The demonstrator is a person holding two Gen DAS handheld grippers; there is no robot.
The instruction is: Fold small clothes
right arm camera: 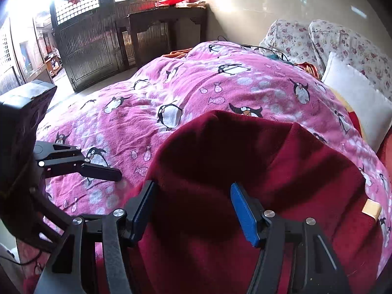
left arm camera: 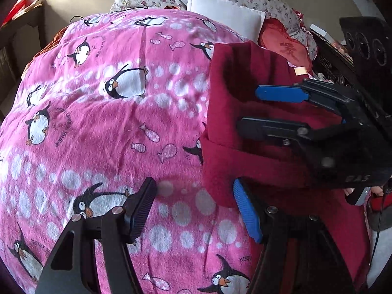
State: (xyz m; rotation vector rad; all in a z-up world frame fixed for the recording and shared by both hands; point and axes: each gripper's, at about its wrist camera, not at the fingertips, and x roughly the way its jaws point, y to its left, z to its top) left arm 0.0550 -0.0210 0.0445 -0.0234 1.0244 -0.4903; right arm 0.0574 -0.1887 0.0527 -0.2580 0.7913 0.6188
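left wrist view: a dark red garment [left arm camera: 245, 112] is seen lying on the pink penguin blanket [left arm camera: 103, 112], partly folded already by the look of it, with a doubled band along its lower edge

left gripper: the left gripper [left arm camera: 196, 210] is held with its jaws apart, nothing between them; one finger is over bare blanket, the blue one just at the garment's near corner

right gripper, from here: the right gripper [left arm camera: 267, 109] is seen over the middle of the garment, jaws apart too, nothing pinched

right wrist view: the garment [right arm camera: 245, 166] fills the foreground, and the right gripper [right arm camera: 189, 203] is parked above it with jaws spread, no cloth clamped

other tool, from here: the left gripper [right arm camera: 107, 172] is spotted off to the side over the blanket, only one finger clearly made out

background: a white pillow [right arm camera: 355, 103] and floral cushions [right arm camera: 318, 39] can be seen at the far end

handling: looks like soft, light fleece, so it'd be expected to flop and drag rather than hold shape, not fragile at all

where to grab: corners or the doubled edge would probably be best pinched, both layers together, so the fold isn't pulled apart
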